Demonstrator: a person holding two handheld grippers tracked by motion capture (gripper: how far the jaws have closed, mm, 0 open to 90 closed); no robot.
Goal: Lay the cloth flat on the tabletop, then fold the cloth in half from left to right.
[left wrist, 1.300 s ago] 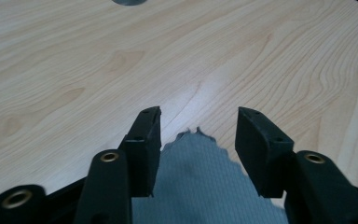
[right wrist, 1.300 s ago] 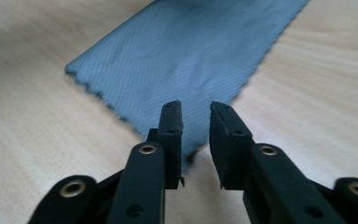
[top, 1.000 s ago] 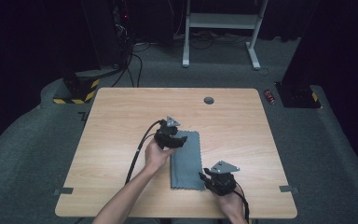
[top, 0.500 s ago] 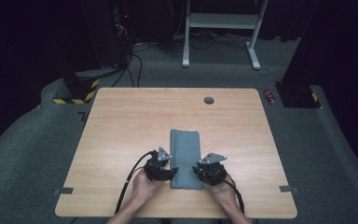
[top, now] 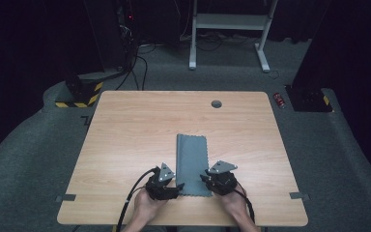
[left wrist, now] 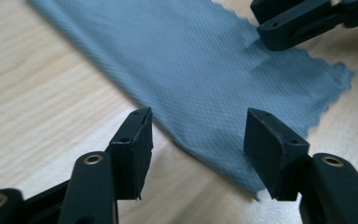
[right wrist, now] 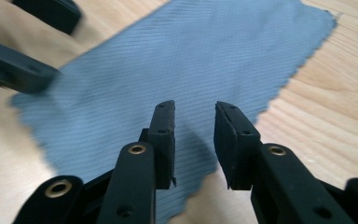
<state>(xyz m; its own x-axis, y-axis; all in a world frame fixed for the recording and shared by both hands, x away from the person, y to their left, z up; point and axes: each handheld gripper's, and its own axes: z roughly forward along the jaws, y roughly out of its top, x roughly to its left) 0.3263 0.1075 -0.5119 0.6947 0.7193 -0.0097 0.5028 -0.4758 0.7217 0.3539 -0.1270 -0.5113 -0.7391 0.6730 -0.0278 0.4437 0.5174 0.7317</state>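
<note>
Light wooden table [top: 125, 125] stood on grey carpet [top: 38, 183]. Small round dark grommet [top: 216, 104] sat in tabletop near far edge. Yellow-black striped block [top: 77, 99] lay on floor off table's far left corner, black cables [top: 137, 67] trailing past it. White metal frame [top: 229, 29] stood beyond, in darkness. Small red can [top: 280, 99] lay on carpet beside black base [top: 309, 98], far right.

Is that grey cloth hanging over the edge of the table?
No, the grey cloth lies flat and wholly on the wooden table, its near edge short of the table's front edge, between the two grippers.
</note>
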